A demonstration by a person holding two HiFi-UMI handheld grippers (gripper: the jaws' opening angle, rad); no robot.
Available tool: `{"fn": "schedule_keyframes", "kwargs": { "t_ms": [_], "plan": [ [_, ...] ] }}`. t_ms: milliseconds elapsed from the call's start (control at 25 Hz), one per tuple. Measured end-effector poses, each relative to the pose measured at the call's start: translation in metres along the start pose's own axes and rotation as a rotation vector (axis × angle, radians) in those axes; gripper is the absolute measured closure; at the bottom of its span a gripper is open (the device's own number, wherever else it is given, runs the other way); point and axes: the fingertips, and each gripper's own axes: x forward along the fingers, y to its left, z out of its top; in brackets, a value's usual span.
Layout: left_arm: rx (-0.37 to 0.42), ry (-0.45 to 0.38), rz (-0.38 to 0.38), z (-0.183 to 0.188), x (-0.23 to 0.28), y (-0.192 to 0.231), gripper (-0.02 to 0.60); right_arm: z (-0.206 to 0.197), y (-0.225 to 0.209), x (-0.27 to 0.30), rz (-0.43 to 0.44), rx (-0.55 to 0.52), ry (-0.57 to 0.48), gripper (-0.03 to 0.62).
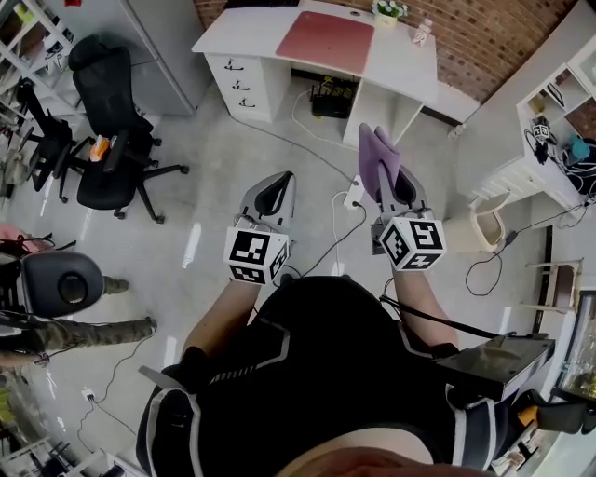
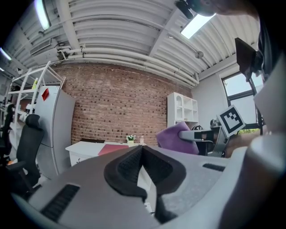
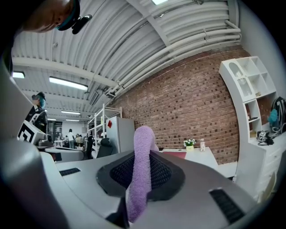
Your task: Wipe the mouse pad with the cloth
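Cloth, one, purple, pinched in right gripper; left gripper closed, empty; one red mouse pad on desk.

Desk: white desk against the brick wall, with drawers on its left side.
On the desk: red mouse pad lying flat left of centre; small potted plant at the back edge; small bottle just right of the plant. Plant and bottle stand apart from the pad.
Floor: pale, glossy floor.
On the floor: two black office chairs at the left; white power strip with cables trailing; cream bin at the right.
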Motion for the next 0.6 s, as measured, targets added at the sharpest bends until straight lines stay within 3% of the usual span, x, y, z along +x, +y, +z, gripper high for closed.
{"fn": "schedule_keyframes", "kwargs": {
  "t_ms": [600],
  "plan": [
    [-0.008,-0.02,-0.046,-0.006,-0.014,0.036,0.578,-0.011,0.043,0.024,-0.01,-0.018,0.021,0.536]
  ]
}}
